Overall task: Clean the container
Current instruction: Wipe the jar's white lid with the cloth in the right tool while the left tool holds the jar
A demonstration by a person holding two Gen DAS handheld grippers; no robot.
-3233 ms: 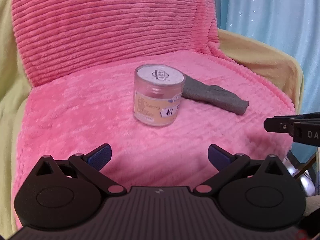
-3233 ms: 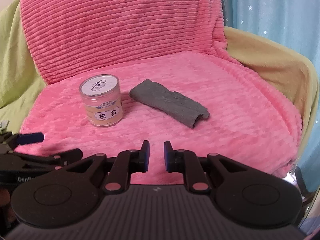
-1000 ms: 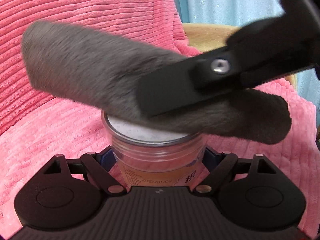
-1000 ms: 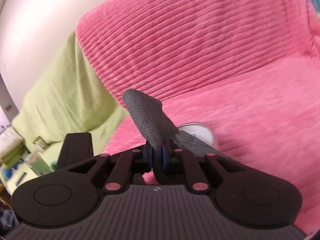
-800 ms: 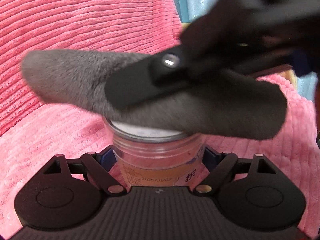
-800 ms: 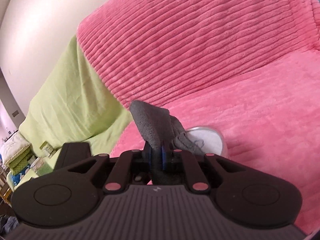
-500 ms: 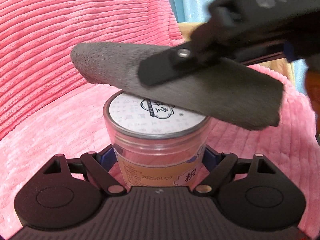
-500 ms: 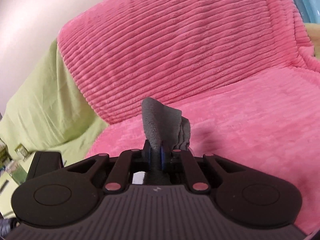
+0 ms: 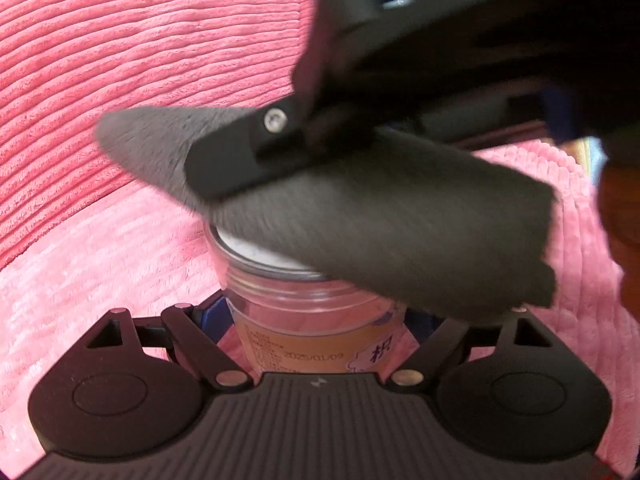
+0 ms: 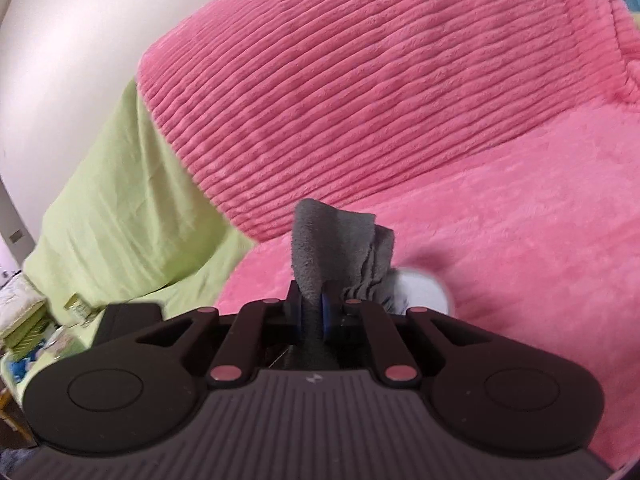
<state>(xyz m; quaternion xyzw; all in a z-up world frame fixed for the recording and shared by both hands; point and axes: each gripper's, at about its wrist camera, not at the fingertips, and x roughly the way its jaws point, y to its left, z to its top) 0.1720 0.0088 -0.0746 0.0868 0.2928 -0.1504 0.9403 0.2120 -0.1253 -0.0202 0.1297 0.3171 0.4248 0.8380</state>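
Home, living-room or bedroom corner. Seat draped in pink ribbed plush blanket point(image 10: 360, 92), lime-green sheet point(image 10: 120, 208) beneath it, plain pale wall point(image 10: 60, 40) behind, folded fabrics and small clutter point(image 10: 24, 320) at side, light-blue curtain point(image 9: 596, 152) edge.

A clear, glossy plastic jar point(image 9: 308, 312) with a printed paper label point(image 9: 320, 350) and a smooth white lid point(image 9: 256, 254) under a matt grey cloth point(image 9: 400, 224), its pile soft and fuzzy. The left gripper point(image 9: 316, 320) and right gripper point(image 10: 311, 312) are matt black plastic with ribbed bodies, shiny metal pivot pins point(image 9: 231, 379) and smooth blue pads point(image 10: 325, 312). A bright metal screw point(image 9: 276, 119) shows on one black finger. Beneath lies a pink blanket point(image 9: 100, 80), plush and corded in ridges; a smooth, flat-woven green sheet point(image 10: 120, 208) lies beside it.
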